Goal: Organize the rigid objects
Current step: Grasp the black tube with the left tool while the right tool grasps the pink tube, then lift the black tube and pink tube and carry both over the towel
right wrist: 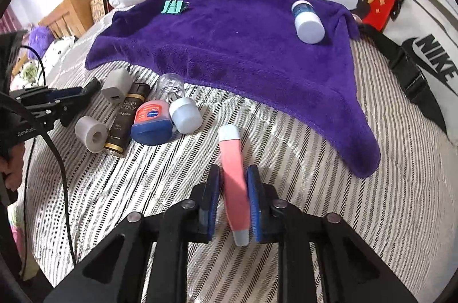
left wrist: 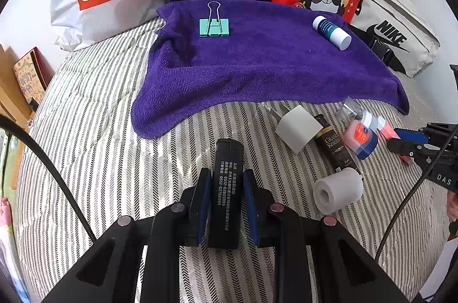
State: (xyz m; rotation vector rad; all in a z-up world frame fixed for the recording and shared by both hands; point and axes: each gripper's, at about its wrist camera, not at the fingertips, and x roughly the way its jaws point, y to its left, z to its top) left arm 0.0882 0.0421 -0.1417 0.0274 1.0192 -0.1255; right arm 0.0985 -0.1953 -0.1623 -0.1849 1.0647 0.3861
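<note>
- While both tongs are clenched on their loads, the left tongs (left wrist: 226, 205) grasp a black lighter-like bar (left wrist: 226, 188) by its long flat sides, and the right tongs (right wrist: 233, 202) grasp a pink tube (right wrist: 233, 182) near its middle, its pale cap pointing away over the bed.
- Handling, as judged: the black bar looks stiff, light and smooth-faced, so a grip across the flat sides suits it; the pink tube appears slightly curved and slick, and may pivot between the pads unless it is held at mid-length.
- Both held items hang just above the striped bedspread (left wrist: 94, 131), a woven herringbone fabric, short of the purple towel (left wrist: 257, 65), which is soft and plush.
- On the towel lie a teal binder clip (left wrist: 214, 26) with wire handles and a white-capped blue bottle (left wrist: 330, 31), well apart.
- Beside the towel's near edge sit a white plug adapter (right wrist: 116, 85), a grey tape roll (right wrist: 91, 134), a dark bottle (right wrist: 124, 119), a small red-and-blue jar (right wrist: 153, 121) and a pale round cap (right wrist: 185, 115), clustered closely.
</note>
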